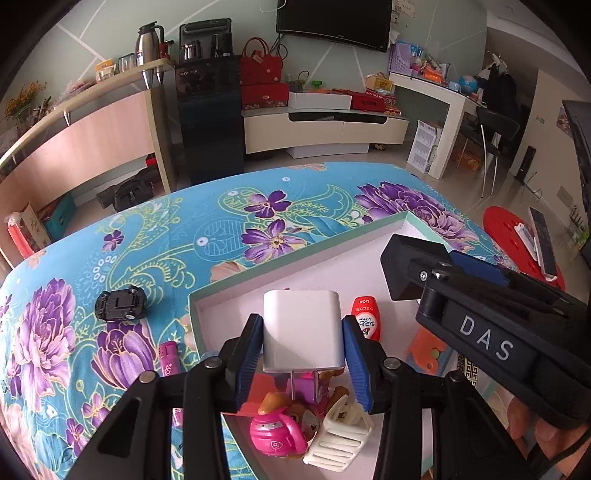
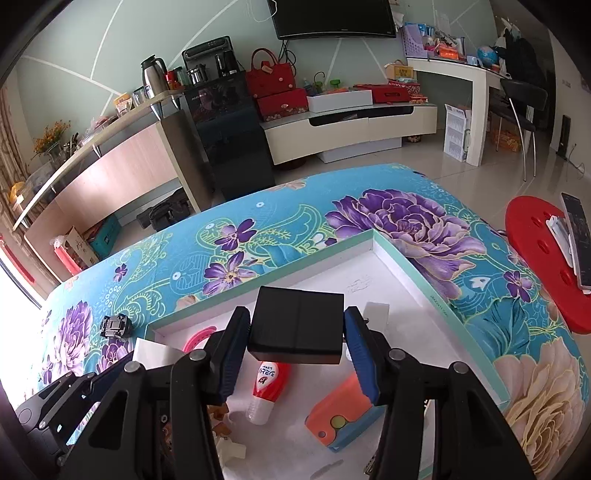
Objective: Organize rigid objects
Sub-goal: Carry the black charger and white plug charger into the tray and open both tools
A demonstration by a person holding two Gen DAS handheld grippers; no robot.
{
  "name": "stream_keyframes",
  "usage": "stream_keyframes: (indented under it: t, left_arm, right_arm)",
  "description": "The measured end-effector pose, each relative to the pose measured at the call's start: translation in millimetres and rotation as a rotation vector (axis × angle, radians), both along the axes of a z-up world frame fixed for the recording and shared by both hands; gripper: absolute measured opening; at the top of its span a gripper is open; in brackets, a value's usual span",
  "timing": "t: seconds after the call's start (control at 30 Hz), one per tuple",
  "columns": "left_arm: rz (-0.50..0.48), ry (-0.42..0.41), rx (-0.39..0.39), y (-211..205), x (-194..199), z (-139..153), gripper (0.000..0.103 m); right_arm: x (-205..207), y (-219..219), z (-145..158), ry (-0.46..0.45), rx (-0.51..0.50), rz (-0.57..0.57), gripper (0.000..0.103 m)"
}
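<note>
**2 chargers held over tray**

Left gripper [image 1: 303, 347]: fingers part-closed, clamped on flat sides of white charger [image 1: 302, 330], prongs pointing down, above white tray [image 1: 236, 291]. Right gripper [image 2: 295, 338]: fingers clamped on black adapter block [image 2: 297, 325], also over tray. Both likely light, stiff, smooth-cased, probably slippery; best gripped across broad flat faces, mid-body. Toy car [image 1: 120, 303] remains out on floral surface [image 1: 155, 236].

Ahead of tongs, past the floral tablecloth [image 2: 388, 221]: pale green wall w/ black TV [image 2: 332, 16], cream TV cabinet [image 2: 351, 125], dark dispenser cabinet [image 2: 232, 140]. Wood shelf unit [image 2: 110, 162] ahead-left. White desk [image 2: 476, 96] & chair [image 2: 524, 107] ahead-right. Glossy tile floor [image 2: 424, 158], daylight.
</note>
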State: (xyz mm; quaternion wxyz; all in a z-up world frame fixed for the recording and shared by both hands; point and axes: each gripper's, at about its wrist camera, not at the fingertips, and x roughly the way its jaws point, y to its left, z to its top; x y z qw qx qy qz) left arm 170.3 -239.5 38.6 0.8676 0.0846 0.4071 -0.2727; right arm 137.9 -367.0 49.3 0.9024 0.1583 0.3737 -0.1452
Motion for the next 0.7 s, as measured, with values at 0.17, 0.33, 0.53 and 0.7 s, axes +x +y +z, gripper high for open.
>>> stream_keyframes:
  t: [0.17,0.33,0.53,0.7]
  left_arm:
    - [0.014,0.010,0.012,2.4,3.5,-5.3,0.047]
    - [0.017,0.018,0.020,2.6,4.3,-9.6,0.047]
    - [0.011,0.031,0.038,-1.0,4.5,-15.3,0.047]
    - [0.011,0.034,0.043,-1.3,4.2,-16.5,0.047]
  right_arm:
    - [5.6,2.5,-10.0,0.036,0.011,0.017,0.054]
    - [7.2,1.3,-15.7,0.058,0.012,0.013,0.054]
    - [10.3,-1.3,-24.3,0.089,0.020,0.008,0.054]
    - [11.2,-2.7,-28.7,0.111,0.019,0.001,0.054]
